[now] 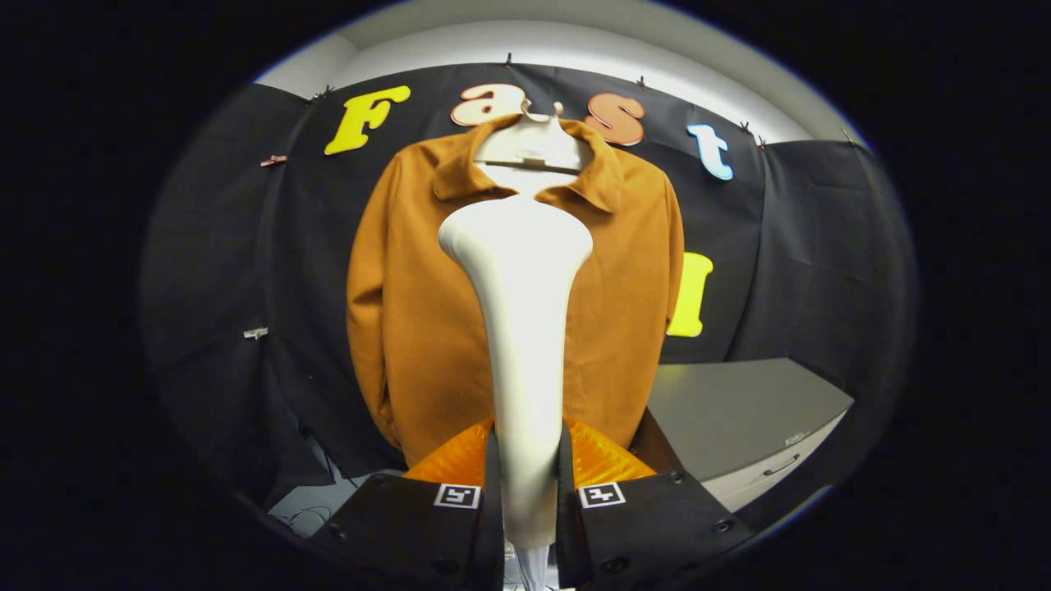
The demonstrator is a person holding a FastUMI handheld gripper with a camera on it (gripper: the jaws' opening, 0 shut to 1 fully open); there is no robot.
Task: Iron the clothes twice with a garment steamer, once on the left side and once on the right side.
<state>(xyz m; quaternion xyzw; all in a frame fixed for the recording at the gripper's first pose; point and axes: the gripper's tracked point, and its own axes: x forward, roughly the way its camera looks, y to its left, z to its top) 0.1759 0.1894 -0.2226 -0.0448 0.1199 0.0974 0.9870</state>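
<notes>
A white garment steamer (524,328) stands upright between my fingers, its handle clamped by both and its wide head up near the collar. My gripper (526,472) is shut on that handle. Beyond the steamer hangs a brown-orange jacket (410,304) on a pale hanger (532,148) against the black cloth wall. The steamer head sits in front of the jacket's middle, just under the collar, hiding the front opening. I cannot tell whether the head touches the cloth.
A grey cabinet (739,410) with a drawer handle stands to the right of the jacket, its top level with the jacket's hem. Cables lie on the floor at the lower left (308,513). Black cloth walls close the booth on both sides.
</notes>
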